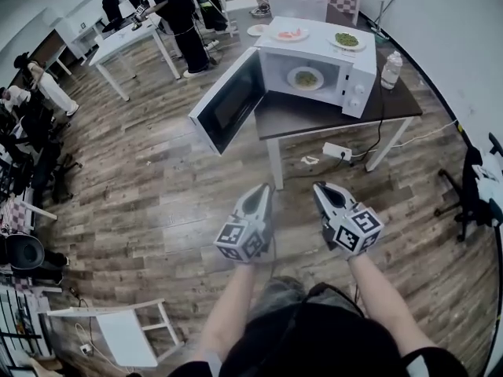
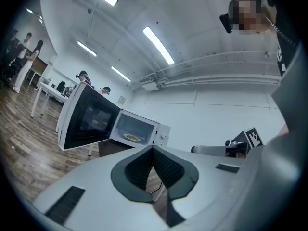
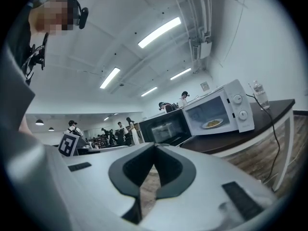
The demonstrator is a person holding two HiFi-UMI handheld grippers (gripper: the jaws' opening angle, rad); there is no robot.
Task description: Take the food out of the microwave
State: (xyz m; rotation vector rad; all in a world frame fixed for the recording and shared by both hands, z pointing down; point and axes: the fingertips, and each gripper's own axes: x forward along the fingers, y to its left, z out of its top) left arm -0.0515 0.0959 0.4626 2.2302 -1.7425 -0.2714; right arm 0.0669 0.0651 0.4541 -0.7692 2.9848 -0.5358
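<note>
Two grey grippers, the left gripper [image 1: 261,191] and the right gripper [image 1: 321,188], sit at lower centre with their jaws pressed together on nothing. At upper centre, one white microwave oven [image 1: 355,81] stands door-open on the dark brown table [image 1: 314,116]. It holds one white plate of food [image 1: 305,78] and carries two more on top, the plate of pink food [image 1: 289,34] and the plate of green food [image 1: 346,40].

Apparently wooden floor [image 1: 157,210], white walls [image 1: 464,22].

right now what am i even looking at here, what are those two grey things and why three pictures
There is no robot: a person holds a gripper in each hand, the left gripper and right gripper. The head view looks down from a camera on the person's head; the other two come from cameras riding on each gripper. Both are shut and empty. Ahead, a microwave stands on a dark table, door open, a plate of food inside, two more plates on top.
</note>
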